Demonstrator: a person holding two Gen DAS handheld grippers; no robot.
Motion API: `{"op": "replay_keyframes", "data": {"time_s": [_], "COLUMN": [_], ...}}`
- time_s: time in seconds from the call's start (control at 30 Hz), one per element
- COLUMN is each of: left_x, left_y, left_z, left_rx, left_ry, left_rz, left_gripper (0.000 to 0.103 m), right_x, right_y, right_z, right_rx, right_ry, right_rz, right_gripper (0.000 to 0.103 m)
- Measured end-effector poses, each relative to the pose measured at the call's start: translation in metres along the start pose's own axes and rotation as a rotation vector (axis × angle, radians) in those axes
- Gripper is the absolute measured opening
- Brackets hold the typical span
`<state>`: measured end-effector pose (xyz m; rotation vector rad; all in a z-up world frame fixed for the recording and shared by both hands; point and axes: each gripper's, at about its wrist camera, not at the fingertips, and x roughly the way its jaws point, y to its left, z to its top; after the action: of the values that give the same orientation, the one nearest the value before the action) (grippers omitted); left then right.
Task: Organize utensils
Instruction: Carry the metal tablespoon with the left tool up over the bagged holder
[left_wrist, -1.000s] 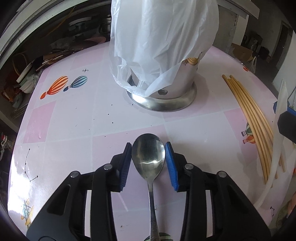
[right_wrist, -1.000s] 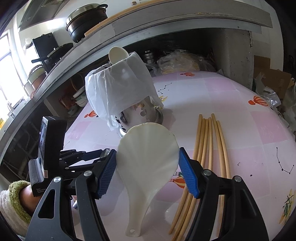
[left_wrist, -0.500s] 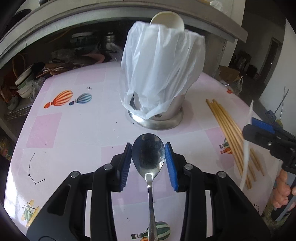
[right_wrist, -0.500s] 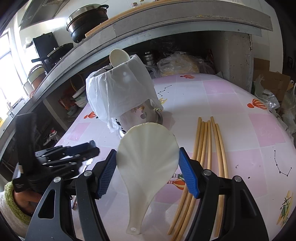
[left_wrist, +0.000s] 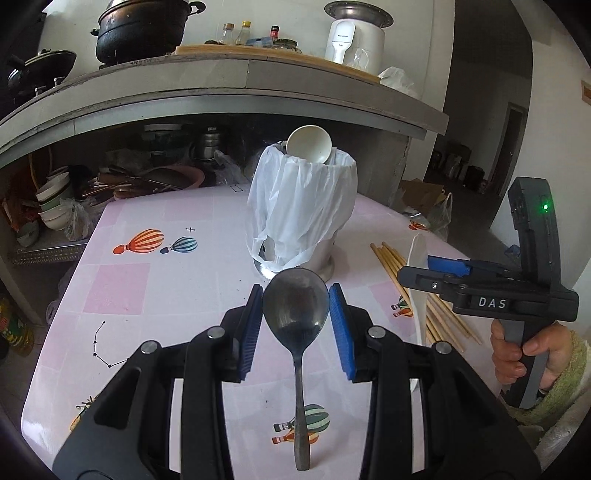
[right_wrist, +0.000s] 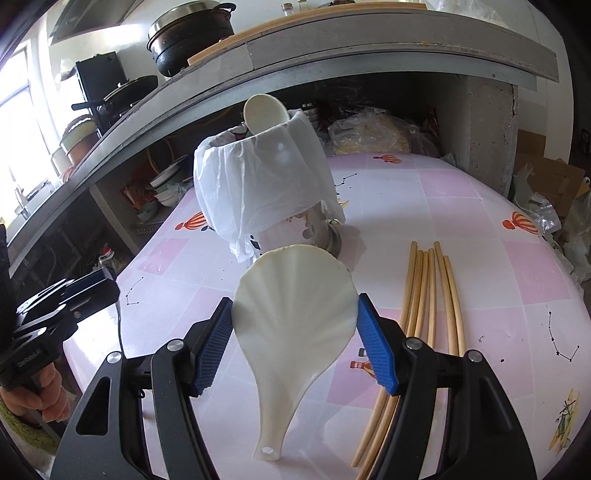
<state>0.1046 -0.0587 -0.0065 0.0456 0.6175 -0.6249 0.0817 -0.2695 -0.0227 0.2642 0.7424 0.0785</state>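
Lifted and tipped back over the last second, the left tool (left_wrist: 296, 309) now looks across at the white-bag-lined steel utensil holder (left_wrist: 301, 210) instead of down at its base, while the right tool (right_wrist: 295, 332) has kept its place. Both are partly closed on a load: the left one's blue pads pinch the bowl of a dull grey metal spoon (left_wrist: 295, 306), whose handle hangs back toward the camera, and the right one's wider-set pads clamp the edges of a cream plastic shell-shaped rice paddle (right_wrist: 293, 295), handle likewise trailing back. The holder stands upright on the pink balloon-printed table (left_wrist: 122, 288), straight ahead of the spoon and beyond its tip; its mouth sits higher than the spoon bowl in the left view. A round cream ladle head (left_wrist: 309, 144) already pokes out of that mouth; what else is inside cannot be told. Going in handle first would, I judge, call for turning the spoon over above the rim. Several long tan bamboo chopsticks (right_wrist: 432, 295) lie loose on the table just right of the holder, near the right tool.
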Motion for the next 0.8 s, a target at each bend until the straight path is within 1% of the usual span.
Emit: {"op": "replay_keyframes", "data": {"time_s": [0.4,0.8], "left_x": [-0.039,-0.065], "left_y": [0.007,0.012], "left_z": [-0.012,-0.021], "left_rx": [-0.023,-0.039], "left_ry": [-0.082,-0.121], "left_rz": [-0.034,-0.047], "left_gripper": [0.034,0.034], "right_x": [-0.004,-0.005], "right_y": [0.019,0.033], "right_z": [0.001,0.002], "right_rx": [-0.043,-0.073], "right_ry": [0.001,0.000], "right_rz": [-0.010,-0.008], "right_gripper": [0.065,0.065]}}
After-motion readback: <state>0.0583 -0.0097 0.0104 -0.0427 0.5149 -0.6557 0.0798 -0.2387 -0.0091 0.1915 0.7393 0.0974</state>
